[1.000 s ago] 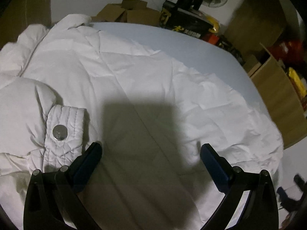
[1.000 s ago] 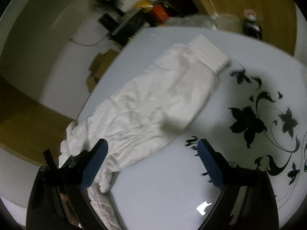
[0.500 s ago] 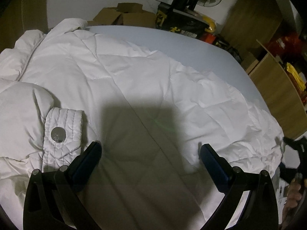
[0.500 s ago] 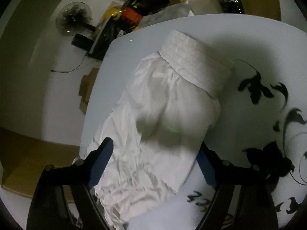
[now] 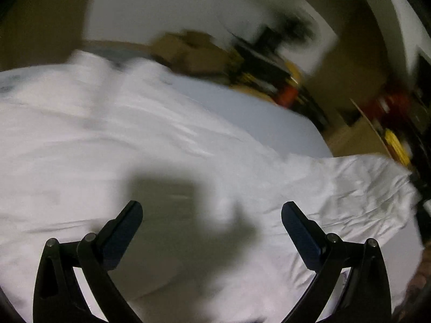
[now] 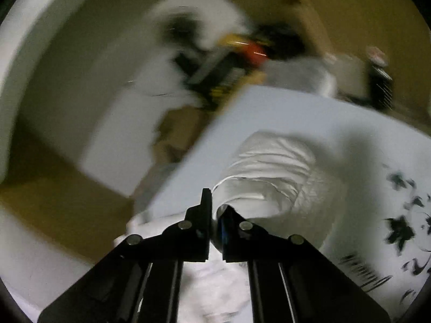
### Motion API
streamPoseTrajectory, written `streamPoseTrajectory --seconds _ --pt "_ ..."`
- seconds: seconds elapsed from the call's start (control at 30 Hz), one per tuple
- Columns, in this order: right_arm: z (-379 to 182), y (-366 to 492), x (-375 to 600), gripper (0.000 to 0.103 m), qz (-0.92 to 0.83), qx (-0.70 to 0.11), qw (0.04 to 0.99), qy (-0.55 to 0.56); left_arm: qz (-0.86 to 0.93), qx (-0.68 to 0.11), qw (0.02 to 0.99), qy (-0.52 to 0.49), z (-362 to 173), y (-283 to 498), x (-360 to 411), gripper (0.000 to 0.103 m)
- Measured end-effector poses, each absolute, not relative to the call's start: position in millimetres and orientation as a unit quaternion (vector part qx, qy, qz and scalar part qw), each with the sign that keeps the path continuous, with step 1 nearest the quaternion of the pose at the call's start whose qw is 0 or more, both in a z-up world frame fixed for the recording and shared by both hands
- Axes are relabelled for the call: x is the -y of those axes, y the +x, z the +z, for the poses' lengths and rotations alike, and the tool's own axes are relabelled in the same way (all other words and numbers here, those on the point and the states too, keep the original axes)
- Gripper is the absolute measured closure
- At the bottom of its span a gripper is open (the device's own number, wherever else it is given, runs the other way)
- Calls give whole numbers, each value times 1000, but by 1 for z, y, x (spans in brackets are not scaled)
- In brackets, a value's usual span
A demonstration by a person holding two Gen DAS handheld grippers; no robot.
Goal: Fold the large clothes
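A large white puffer jacket [image 5: 107, 140] lies spread over a pale blue table [image 5: 256, 113]. My left gripper [image 5: 211, 207] hovers open above the jacket's body with nothing between its fingers, casting a shadow on the fabric. One sleeve [image 5: 363, 188] is raised off the table at the right. In the right wrist view the right gripper [image 6: 216, 210] is shut on the bunched white sleeve [image 6: 269, 177], which hangs up from the table [image 6: 296, 113]. Both views are blurred by motion.
Cardboard boxes [image 5: 188, 45] and dark clutter [image 5: 269, 75] stand beyond the table's far edge. A wooden crate [image 5: 358, 134] is at the right. A black floral print [image 6: 401, 228] marks the tabletop, and a bottle [image 6: 379, 80] stands behind it.
The right gripper has shut on the sleeve and lifted it off the table. The left gripper has risen and shifted, and the snap cuff has left its view.
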State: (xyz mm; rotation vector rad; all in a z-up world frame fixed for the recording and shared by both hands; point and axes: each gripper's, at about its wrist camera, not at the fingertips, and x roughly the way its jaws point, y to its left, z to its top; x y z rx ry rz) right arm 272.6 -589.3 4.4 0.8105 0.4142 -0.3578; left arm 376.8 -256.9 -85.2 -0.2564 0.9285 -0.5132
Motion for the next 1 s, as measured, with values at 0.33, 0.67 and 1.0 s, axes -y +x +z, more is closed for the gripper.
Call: streamPoseTrajectory --seconds 0.33,0.67,1.0 --pt "-8 427 278 97 -9 -315 921 231 -84 -417 863 -272 -94 304 -22 0" --pt "-175 494 151 26 24 -444 887 128 -60 -426 840 -331 -140 276 -105 0" --pt "-75 442 261 21 34 -340 905 253 -118 -407 850 -313 -117 276 -95 0"
